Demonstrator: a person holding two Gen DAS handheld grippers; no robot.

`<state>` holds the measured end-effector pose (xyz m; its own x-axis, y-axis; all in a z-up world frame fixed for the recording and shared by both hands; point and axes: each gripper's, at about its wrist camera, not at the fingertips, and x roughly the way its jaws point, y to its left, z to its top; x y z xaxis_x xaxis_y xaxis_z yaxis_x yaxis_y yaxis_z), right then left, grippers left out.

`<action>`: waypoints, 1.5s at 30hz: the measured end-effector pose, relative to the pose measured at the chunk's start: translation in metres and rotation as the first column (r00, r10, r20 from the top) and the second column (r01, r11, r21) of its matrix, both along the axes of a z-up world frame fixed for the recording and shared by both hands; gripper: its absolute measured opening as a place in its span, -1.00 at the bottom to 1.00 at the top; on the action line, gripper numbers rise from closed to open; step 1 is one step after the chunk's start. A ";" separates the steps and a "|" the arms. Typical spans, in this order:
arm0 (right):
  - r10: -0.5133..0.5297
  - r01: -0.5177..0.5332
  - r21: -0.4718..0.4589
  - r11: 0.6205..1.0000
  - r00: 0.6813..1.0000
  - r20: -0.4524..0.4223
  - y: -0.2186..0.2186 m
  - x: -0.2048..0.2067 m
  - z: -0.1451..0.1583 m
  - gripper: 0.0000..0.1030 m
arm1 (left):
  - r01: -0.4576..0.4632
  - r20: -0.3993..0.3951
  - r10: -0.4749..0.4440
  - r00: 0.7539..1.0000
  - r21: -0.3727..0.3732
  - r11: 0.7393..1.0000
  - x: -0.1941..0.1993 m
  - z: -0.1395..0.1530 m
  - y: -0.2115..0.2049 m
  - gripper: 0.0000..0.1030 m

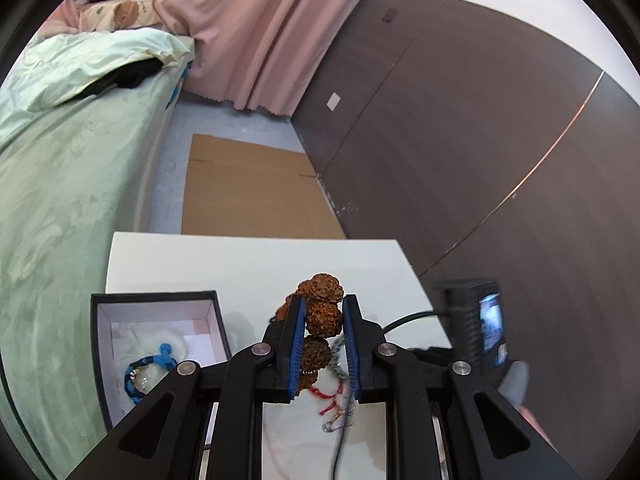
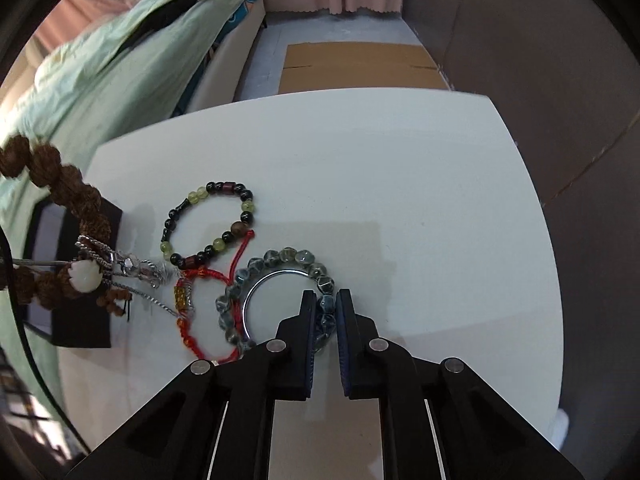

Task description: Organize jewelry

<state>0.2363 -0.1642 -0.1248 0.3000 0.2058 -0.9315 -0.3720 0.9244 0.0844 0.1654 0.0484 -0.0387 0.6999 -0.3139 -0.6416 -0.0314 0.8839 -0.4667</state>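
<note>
My left gripper (image 1: 323, 304) is shut on a brown seed-bead bracelet (image 1: 322, 314) and holds it above the white table (image 1: 248, 264). The same bracelet (image 2: 68, 184) hangs at the left of the right wrist view, with a silver chain and white bead (image 2: 86, 276) tangled on it. My right gripper (image 2: 325, 300) is shut on a grey-blue glass-bead bracelet (image 2: 280, 258) lying on the table (image 2: 400, 180), with a silver bangle (image 2: 256, 284) inside it. A black-and-green bead bracelet (image 2: 208, 224) and a red cord bracelet (image 2: 200, 308) lie beside it.
A black jewelry box (image 1: 160, 340) stands open at the table's left, holding a blue braided bracelet (image 1: 152, 360); it also shows in the right wrist view (image 2: 80, 320). A green bed (image 1: 60, 180) is left of the table. Flat cardboard (image 1: 252, 192) lies on the floor beyond.
</note>
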 end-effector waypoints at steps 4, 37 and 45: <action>-0.042 0.040 0.146 0.988 0.999 0.011 -0.027 0.000 0.024 -0.79 | 0.010 -0.048 -0.009 0.999 0.013 1.000 0.006 -0.012 -0.008 -0.62; -0.118 0.123 0.300 0.946 0.992 -0.034 -0.056 0.005 0.034 -0.79 | 0.091 -0.199 -0.036 0.979 0.271 0.958 0.037 -0.072 -0.055 -0.19; -0.125 0.132 0.301 0.944 0.991 -0.042 -0.062 0.009 0.033 -0.79 | 0.115 -0.193 -0.045 0.980 0.366 0.924 0.035 -0.077 -0.059 -0.66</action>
